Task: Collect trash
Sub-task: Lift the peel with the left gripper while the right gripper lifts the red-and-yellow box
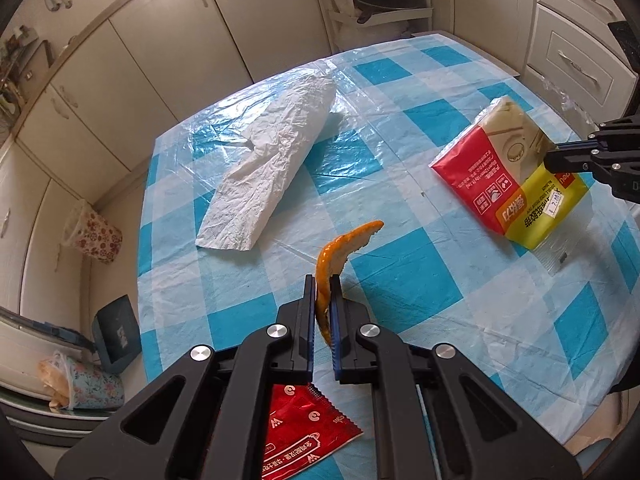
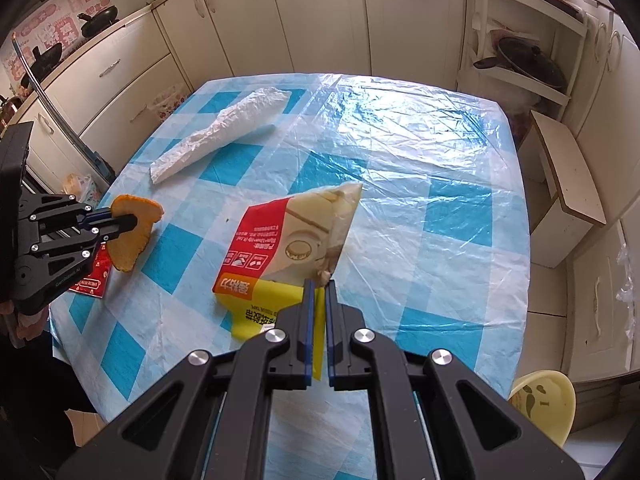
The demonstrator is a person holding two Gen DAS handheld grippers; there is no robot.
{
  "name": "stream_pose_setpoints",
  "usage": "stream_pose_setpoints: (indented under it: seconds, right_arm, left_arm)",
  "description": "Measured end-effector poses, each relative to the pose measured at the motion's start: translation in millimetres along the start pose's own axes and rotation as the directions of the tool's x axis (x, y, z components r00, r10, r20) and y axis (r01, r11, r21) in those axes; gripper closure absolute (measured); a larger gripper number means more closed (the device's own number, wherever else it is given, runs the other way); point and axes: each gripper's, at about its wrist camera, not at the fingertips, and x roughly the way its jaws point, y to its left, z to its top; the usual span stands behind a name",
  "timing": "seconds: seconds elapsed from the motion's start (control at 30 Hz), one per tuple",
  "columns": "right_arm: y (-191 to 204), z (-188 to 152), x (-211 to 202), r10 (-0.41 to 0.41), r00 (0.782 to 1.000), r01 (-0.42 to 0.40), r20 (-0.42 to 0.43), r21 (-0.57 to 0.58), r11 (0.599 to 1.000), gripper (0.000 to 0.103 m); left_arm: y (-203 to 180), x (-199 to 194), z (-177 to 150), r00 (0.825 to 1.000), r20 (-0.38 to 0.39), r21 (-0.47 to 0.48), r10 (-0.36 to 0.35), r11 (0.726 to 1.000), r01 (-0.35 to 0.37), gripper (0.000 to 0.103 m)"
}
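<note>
Left wrist view: the left gripper [image 1: 323, 280] sits at lower centre of the frame, its jaws clenched on a curved strip of orange peel [image 1: 340, 252]. The peel rises out from between the blue pads and arcs toward the right, orange on the outside and pale on the inside, lifted off the table [image 1: 440, 300]. Below the gripper, at the bottom of the frame, a red foil wrapper [image 1: 304, 436] lies flat on the blue-and-white checked cover. At centre left a crumpled white plastic bag [image 1: 272, 160] lies stretched along the table. At the right edge, the right gripper [image 1: 554, 158] pinches the edge of a red, yellow and beige package [image 1: 504, 172].

Right wrist view: the right gripper [image 2: 319, 284] at lower centre is closed tight on the yellow end of that package, which tilts up off the table, its beige corner pointing toward the upper right. At the left edge of the frame the left gripper [image 2: 132, 224] holds the orange peel in the air, with the red wrapper [image 2: 94, 272] partly hidden beneath it. The white bag [image 2: 224, 128] lies at upper left on the table.
</note>
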Motion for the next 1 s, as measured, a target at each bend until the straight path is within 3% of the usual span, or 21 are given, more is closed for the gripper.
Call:
stream_pose_setpoints:
  seconds: [0.2,0.33,0.47,0.6,0.67,1.0]
  right_arm:
    - [-2.4,-1.2,4.8,0.001,1.000,-0.001,-0.028,0.002,1.000,0.093]
    - [-1.9,-3.7,8.9,-0.005,0.999,0.005,-0.044,-0.001,1.000,0.078]
    - [-0.3,-4.9,9.5,0.000,0.999,-0.001,-0.047,-0.009,1.000,0.078]
    - [3.6,-4.5,7.3,0.004,0.999,-0.005,-0.036,-0.031,0.999,0.092]
    - [5.8,-3.9,5.3,0.002,1.000,-0.003,-0.025,-0.045,0.999,0.094]
    - [1.2,-0.3,-4.1,-0.004,1.000,0.005,0.007,-0.037,0.999,0.096]
  left_arm:
    - [-7.0,0.1,0.3,1.000,0.004,0.026,0.027,0.999,-0.027,0.097]
    - [-9.0,1.1,0.4,0.999,0.002,0.036,0.038,0.999,-0.038,0.097]
    - [-11.0,1.6,0.2,0.999,0.005,0.048,0.045,0.998,-0.045,0.097]
    - [-12.7,1.6,0.5,0.999,0.008,0.052,0.046,0.998,-0.046,0.097]
    - [-13.4,0.0,0.6,0.999,0.017,0.052,0.043,0.998,-0.044,0.097]
    - [-18.5,-8.9,4.4,0.998,0.052,0.059,0.031,0.998,-0.035,0.097]
